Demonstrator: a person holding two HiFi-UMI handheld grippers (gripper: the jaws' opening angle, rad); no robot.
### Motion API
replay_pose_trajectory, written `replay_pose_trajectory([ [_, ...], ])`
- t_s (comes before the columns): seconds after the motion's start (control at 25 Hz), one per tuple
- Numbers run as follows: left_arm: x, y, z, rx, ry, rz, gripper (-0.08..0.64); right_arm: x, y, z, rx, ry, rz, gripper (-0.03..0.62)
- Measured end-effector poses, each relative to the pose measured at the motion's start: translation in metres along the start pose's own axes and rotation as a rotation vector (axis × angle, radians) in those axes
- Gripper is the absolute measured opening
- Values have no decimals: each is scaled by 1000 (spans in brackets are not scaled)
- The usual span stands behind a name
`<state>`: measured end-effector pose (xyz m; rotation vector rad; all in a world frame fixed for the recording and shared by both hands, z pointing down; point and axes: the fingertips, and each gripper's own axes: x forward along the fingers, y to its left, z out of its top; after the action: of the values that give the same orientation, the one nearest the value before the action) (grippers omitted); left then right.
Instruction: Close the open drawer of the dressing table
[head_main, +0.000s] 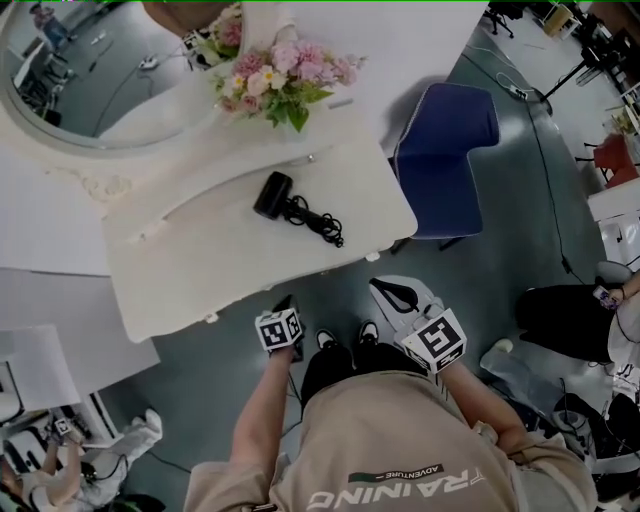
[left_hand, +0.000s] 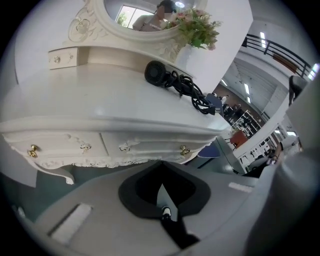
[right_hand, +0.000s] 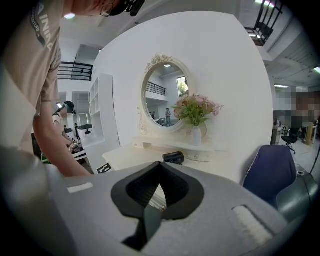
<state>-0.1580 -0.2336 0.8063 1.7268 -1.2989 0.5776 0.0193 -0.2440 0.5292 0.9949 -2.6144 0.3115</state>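
Observation:
The white dressing table (head_main: 200, 250) stands in front of me, with a black hair dryer (head_main: 272, 195) and its cord lying on top. In the left gripper view, two drawer fronts (left_hand: 150, 145) with brass knobs (left_hand: 184, 149) sit flush under the table top (left_hand: 75, 95); none stands out. My left gripper (head_main: 288, 303) hangs just off the table's front edge, shut and empty, its tips (left_hand: 162, 187) pointing at the drawers. My right gripper (head_main: 392, 292) is held further right and back. It is also shut on nothing (right_hand: 160, 187) and faces the table from a distance.
An oval mirror (head_main: 90, 80) and a vase of pink flowers (head_main: 285, 75) stand at the back of the table. A blue chair (head_main: 445, 150) stands to the table's right. People sit on the floor at the right (head_main: 570, 320) and the lower left (head_main: 80, 470).

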Motion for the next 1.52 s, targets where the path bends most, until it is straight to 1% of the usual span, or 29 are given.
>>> replay_pose_trajectory([
  [0.08, -14, -9, -3, 35, -11, 1, 17, -3, 2, -3, 6, -4, 15, 3],
  [0.16, -32, -22, 4, 48, -47, -8, 17, -5, 4, -7, 18, -3, 33, 3],
  [0.36, -79, -57, 38, 29, -193, -45, 17, -14, 8, -18, 30, 1, 58, 3],
  [0.48, -107, -76, 62, 57, -274, -52, 17, -18, 12, -18, 21, -5, 69, 3],
  [0.64, -146, -96, 90, 83, -360, -54, 17, -22, 14, -11, 13, -21, 77, 3],
  [0.72, -165, -107, 99, 106, -400, -60, 17, -24, 15, -5, 41, -38, 82, 2],
  [0.76, -175, -112, 103, 131, -421, -59, 17, -24, 16, -1, 47, -47, 88, 3],
  [0.88, -203, -128, 115, 242, -491, -35, 17, -26, 21, 12, -6, -67, 97, 3],
  [0.96, -222, -138, 122, 288, -534, -26, 17, -28, 25, 23, -36, -88, 102, 3],
  [1.16, -273, -163, 145, 313, -642, -60, 17, -37, 30, 52, -72, -144, 105, 3],
  [1.32, -307, -177, 169, 350, -732, -65, 17, -42, 30, 71, -98, -173, 104, 3],
  [1.52, -331, -183, 190, 359, -794, -74, 17, -46, 31, 97, -138, -210, 109, 3],
])
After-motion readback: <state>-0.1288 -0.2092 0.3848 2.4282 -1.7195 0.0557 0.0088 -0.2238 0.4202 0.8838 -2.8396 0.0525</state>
